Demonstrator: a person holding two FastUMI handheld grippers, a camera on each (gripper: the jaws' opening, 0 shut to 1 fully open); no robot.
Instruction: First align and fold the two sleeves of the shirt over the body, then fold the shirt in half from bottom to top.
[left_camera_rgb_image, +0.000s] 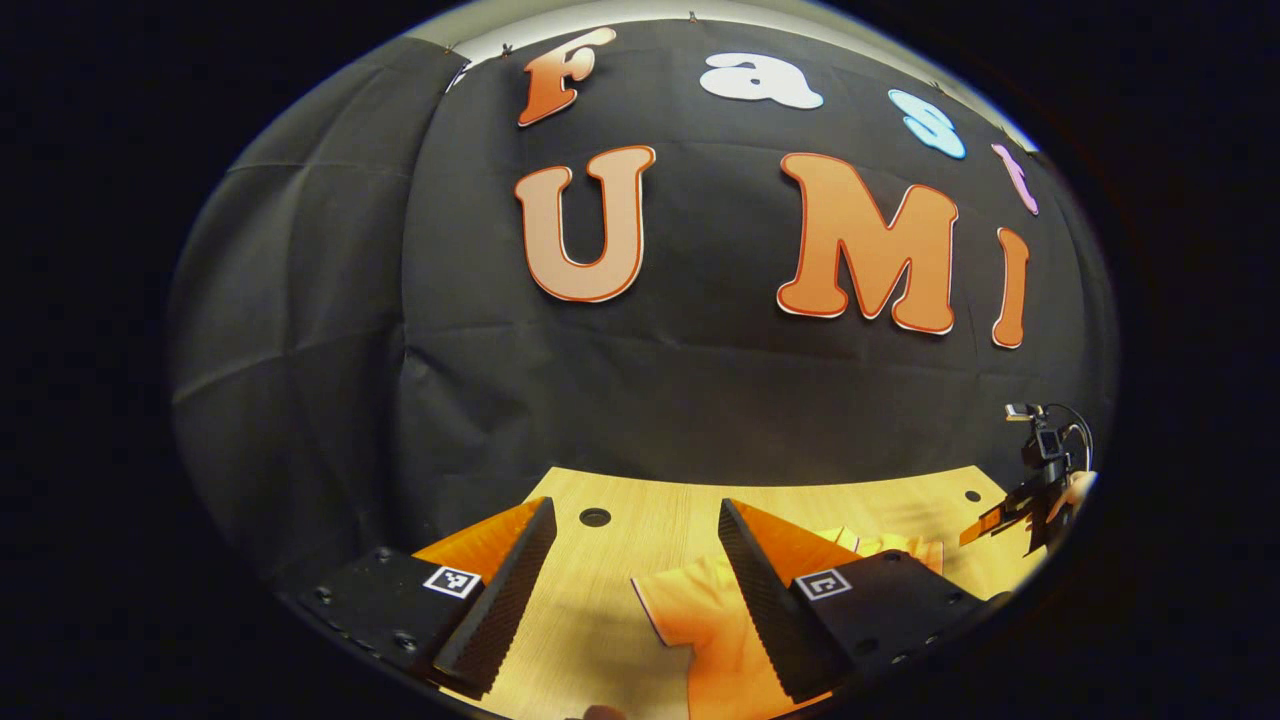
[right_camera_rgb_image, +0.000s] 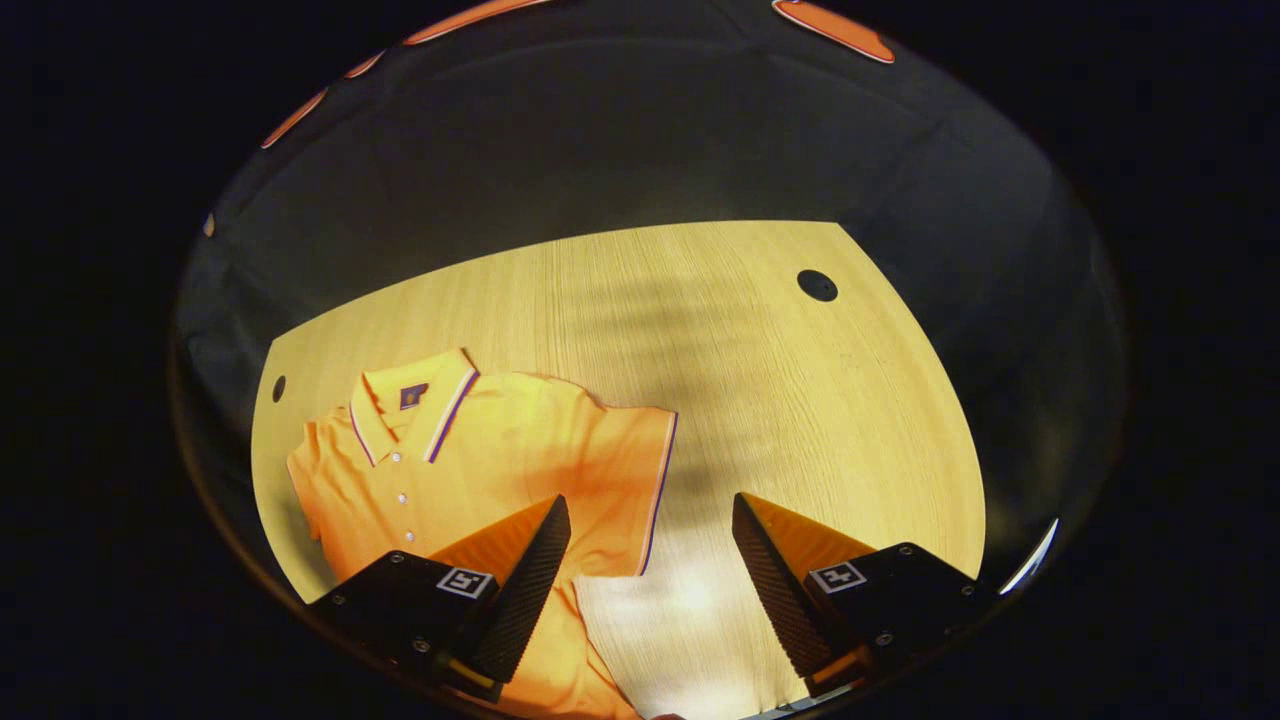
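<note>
Both the left gripper (left_camera_rgb_image: 635, 520) and right gripper (right_camera_rgb_image: 650, 515) hang with jaws apart, gripping nothing, above the orange polo shirt (right_camera_rgb_image: 480, 450) on the wooden table (right_camera_rgb_image: 800, 400).

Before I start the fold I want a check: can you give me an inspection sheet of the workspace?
Surface: wooden table with round holes.
Job's things: orange shirt lying flat, collar up, sleeves not yet folded.
Clutter: nothing seen.
Grippers: left gripper open above the table by a sleeve; right gripper open over the other sleeve's edge, holding nothing.
Cables: a thin cable loops on the far gripper.
Surroundings: black cloth wall behind the table.
</note>
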